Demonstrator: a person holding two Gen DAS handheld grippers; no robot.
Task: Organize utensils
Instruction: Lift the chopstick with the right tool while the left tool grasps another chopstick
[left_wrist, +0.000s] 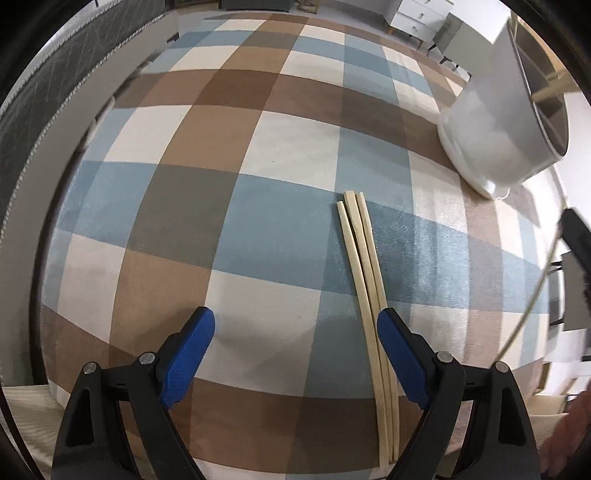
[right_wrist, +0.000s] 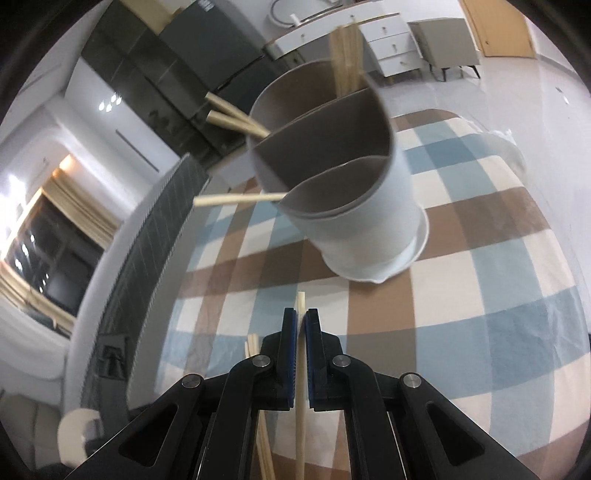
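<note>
Left gripper (left_wrist: 295, 332): jaws wide, nothing between them, over the checked cloth (left_wrist: 236, 206).
Loose chopsticks (left_wrist: 364, 273): three lying together on the cloth, just beside the right finger.
Holder (right_wrist: 347, 177): white, divided, far right, chopsticks inside.
Right gripper (right_wrist: 300, 325): clamped on one chopstick (right_wrist: 300, 413).

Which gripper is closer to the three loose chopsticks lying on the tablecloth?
Left. The left gripper hangs open right above the loose chopsticks, one finger overlapping them. The right gripper, shut on a single chopstick, faces the utensil holder.
</note>
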